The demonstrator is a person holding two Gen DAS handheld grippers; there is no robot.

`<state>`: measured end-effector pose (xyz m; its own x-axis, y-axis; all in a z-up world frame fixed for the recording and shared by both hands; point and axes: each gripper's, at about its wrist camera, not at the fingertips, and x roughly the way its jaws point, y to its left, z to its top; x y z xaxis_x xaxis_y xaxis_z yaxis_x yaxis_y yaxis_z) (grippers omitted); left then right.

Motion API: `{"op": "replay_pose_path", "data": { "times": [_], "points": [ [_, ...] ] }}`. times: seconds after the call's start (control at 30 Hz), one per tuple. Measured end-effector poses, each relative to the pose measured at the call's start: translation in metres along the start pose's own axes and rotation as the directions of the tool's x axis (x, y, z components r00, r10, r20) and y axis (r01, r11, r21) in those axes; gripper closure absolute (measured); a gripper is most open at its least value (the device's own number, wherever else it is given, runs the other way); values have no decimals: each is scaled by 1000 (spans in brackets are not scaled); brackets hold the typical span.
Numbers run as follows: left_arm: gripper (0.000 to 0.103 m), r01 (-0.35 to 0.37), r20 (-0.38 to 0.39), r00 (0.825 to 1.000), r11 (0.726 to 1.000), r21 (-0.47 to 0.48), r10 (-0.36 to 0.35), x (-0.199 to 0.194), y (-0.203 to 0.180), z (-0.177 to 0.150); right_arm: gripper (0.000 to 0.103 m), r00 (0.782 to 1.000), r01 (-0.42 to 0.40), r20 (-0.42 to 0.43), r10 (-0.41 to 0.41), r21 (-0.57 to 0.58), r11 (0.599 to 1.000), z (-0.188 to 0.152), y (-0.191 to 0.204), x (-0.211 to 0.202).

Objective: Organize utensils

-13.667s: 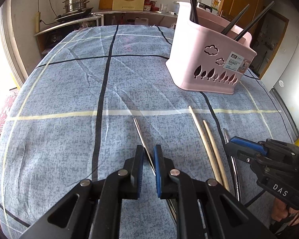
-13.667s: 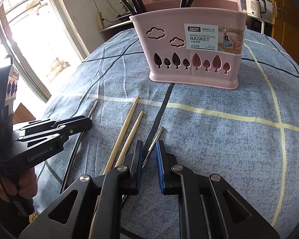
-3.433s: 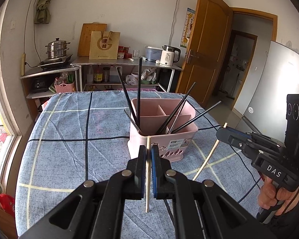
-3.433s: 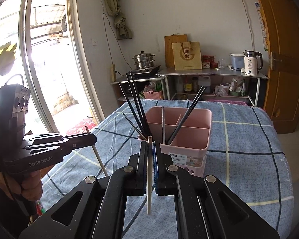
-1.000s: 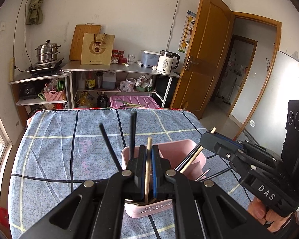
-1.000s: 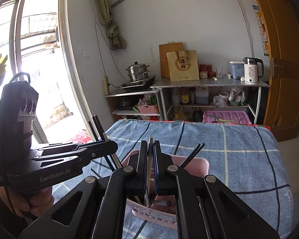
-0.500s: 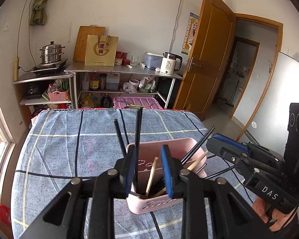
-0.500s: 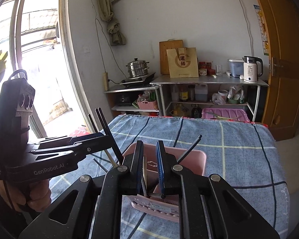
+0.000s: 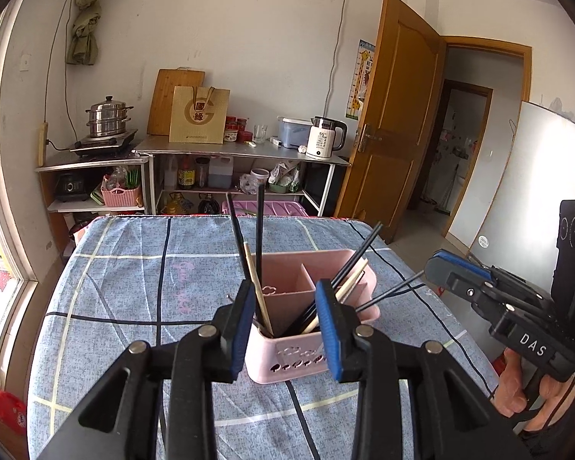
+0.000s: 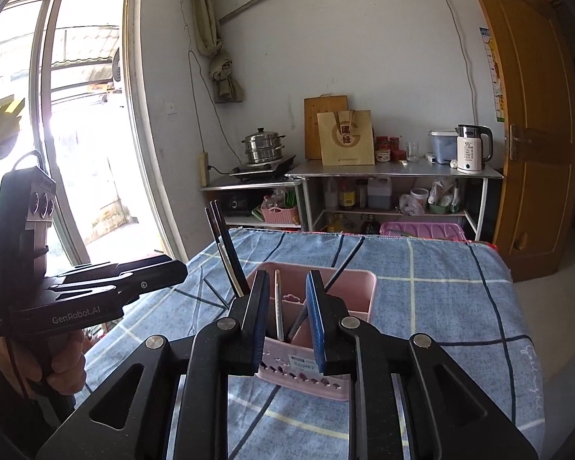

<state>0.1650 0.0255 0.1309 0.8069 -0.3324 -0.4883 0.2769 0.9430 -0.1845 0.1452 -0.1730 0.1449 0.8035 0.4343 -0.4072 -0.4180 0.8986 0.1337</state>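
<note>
A pink divided chopstick basket (image 9: 299, 360) stands on the blue checked tablecloth (image 9: 134, 268); it also shows in the right wrist view (image 10: 360, 295). It holds several black chopsticks (image 9: 259, 230) and two wooden chopsticks (image 9: 255, 283), one in the left compartment and one (image 9: 350, 280) leaning right. My left gripper (image 9: 286, 324) is open and empty just above the basket's near side. My right gripper (image 10: 286, 316) is open and empty above the basket; a pale chopstick (image 10: 278, 303) stands between its jaws, untouched. Each gripper shows in the other's view (image 9: 490, 299) (image 10: 107, 283).
Behind the table stand a metal shelf (image 9: 245, 153) with a kettle (image 9: 326, 138), a steamer pot (image 9: 105, 115) and a pink crate (image 9: 272, 207). A window is to the left, a wooden door (image 9: 398, 115) to the right. The cloth drops off at the table edges.
Both grippers have opened wide and let go of their wooden chopsticks, which now rest in the basket. Both grippers have drawn back and up a little.
</note>
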Motion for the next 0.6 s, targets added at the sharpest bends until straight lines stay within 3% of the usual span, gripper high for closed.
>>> {"op": "replay_pose_path", "data": {
  "times": [0.2, 0.37, 0.6],
  "points": [
    [65, -27, 19, 999, 1000, 10, 27, -20, -10, -33, 81, 1000, 24, 1, -24, 12, 1000, -28, 2, -19],
    [64, -48, 27, 999, 999, 11, 48, -30, -20, -57, 69, 999, 52, -3, -52, 1, 999, -50, 10, -33],
    [62, -60, 33, 998, 998, 10, 60, -39, -31, -87, 68, 997, 71, -26, -71, -12, 997, -79, 20, -44]
  ]
}}
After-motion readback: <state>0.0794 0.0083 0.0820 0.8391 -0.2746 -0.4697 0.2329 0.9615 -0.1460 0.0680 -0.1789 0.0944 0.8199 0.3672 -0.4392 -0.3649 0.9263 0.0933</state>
